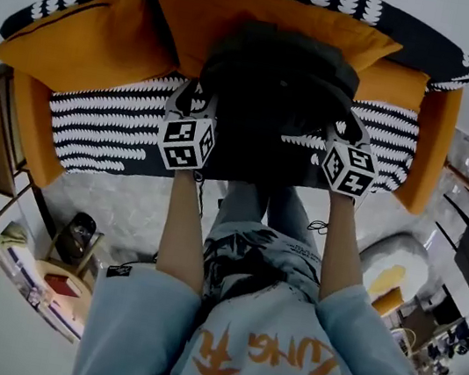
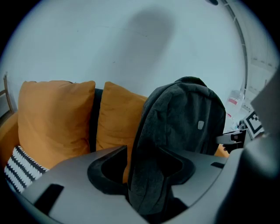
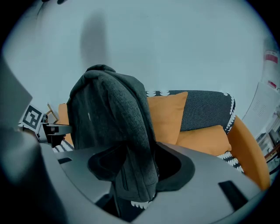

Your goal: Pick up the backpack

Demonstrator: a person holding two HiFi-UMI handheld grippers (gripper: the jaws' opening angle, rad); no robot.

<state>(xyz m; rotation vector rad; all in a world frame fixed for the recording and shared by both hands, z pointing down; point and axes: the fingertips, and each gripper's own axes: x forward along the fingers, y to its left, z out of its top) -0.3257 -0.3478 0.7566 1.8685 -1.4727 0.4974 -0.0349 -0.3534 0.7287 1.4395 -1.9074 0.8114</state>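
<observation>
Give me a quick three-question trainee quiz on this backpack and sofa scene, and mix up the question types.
1. True or false: the backpack stands upright on the sofa, in front of the orange cushions.
2. What is between the jaws of the left gripper? A) a cushion corner B) the backpack's side edge C) nothing
3. Fill in: the jaws of the right gripper stand ___, with backpack fabric between them but not clamped.

Key: 1 true; 2 B; 3 open.
</observation>
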